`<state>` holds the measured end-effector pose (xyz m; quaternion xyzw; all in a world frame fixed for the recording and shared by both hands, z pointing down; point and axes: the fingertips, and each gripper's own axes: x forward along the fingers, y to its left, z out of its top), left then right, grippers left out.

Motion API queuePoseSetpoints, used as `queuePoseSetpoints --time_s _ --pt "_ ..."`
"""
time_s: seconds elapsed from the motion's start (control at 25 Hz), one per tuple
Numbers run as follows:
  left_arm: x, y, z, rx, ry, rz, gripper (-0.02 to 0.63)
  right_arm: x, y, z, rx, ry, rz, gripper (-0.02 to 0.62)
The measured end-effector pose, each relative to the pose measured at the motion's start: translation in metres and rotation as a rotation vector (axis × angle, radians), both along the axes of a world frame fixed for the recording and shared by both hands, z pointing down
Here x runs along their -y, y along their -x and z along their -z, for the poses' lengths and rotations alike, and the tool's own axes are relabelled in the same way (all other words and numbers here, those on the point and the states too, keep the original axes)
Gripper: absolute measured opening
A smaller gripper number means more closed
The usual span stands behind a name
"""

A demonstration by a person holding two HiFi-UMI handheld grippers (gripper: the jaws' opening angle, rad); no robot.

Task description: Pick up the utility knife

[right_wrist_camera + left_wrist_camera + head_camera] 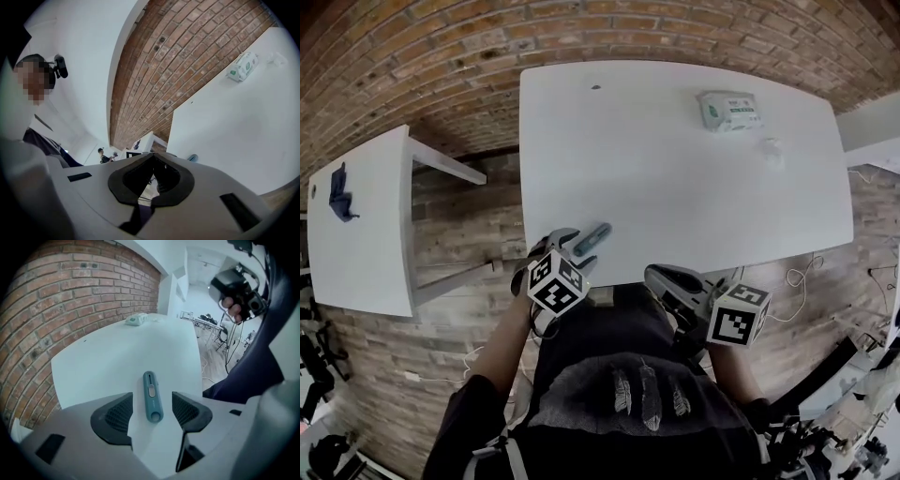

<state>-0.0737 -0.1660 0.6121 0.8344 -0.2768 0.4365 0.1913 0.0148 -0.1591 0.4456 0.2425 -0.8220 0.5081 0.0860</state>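
Observation:
The teal utility knife lies flat on the white table, close to its near left corner. My left gripper is over that corner, pointing steeply down at the knife. In the left gripper view the knife lies lengthwise in the gap of my left gripper; the jaws are open and neither pad touches it. My right gripper hangs off the table's near edge in front of the person's body. In the right gripper view my right gripper is shut and empty, and the knife's end shows just beyond it.
A pack of wipes and a small crumpled white bit sit at the table's far right. A lower white side table at the left holds a dark blue object. Brick floor surrounds both. Cables lie right of the table.

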Motion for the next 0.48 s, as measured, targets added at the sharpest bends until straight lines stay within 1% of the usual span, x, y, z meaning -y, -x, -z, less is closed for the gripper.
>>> queuePoseSetpoints --time_s 0.08,0.2,0.32,0.48 --pt "0.005 0.0 -0.007 0.015 0.0 0.008 0.256 0.003 -0.006 -0.006 -0.016 0.002 -0.005 0.0" --pt "0.005 -0.001 -0.018 0.045 0.016 -0.015 0.256 0.002 -0.011 -0.015 -0.02 0.026 -0.023 0.0" --pt "0.005 -0.002 -0.024 0.058 0.027 -0.03 0.256 -0.001 -0.016 -0.019 -0.024 0.046 -0.038 0.0" --pt "0.004 -0.004 -0.031 0.07 0.043 -0.053 0.252 0.0 -0.022 -0.018 -0.036 0.039 -0.055 0.0"
